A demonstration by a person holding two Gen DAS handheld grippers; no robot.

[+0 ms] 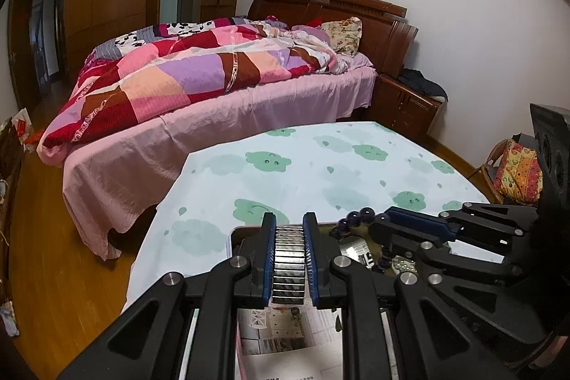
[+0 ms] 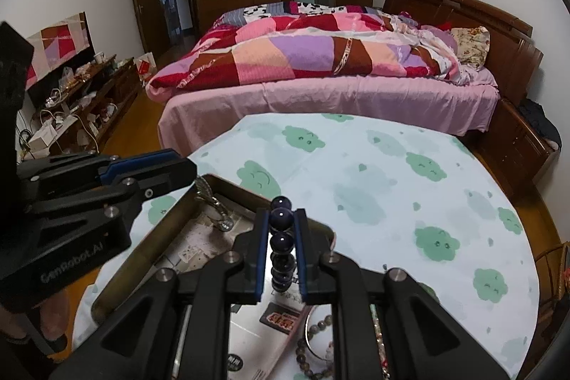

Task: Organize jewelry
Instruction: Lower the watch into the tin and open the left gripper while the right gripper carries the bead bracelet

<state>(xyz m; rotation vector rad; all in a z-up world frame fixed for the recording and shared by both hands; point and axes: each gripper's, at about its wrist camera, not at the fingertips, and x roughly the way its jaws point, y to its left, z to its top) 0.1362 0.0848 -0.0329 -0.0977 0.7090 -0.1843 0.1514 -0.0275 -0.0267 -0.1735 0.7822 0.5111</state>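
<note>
Dark purple bead bracelet (image 2: pixel 281 243) sat clamped between the jaws of the right gripper (image 2: pixel 281 219), above the metal tray (image 2: pixel 142 259). Silver link bracelet (image 1: pixel 289 259) was pinched likewise in the left gripper (image 1: pixel 289 230). More bead strands (image 2: pixel 313 337) lay in the tray at 6 o'clock. Tray rested on the cloud-print tablecloth (image 2: pixel 392 184); bed (image 2: pixel 320 66) at 12 o'clock.

The right gripper (image 2: pixel 281 227) pinches a dark bead bracelet (image 2: pixel 282 243) above the metal tray (image 2: pixel 149 248); the left gripper (image 2: pixel 178 166) is beside.
</note>
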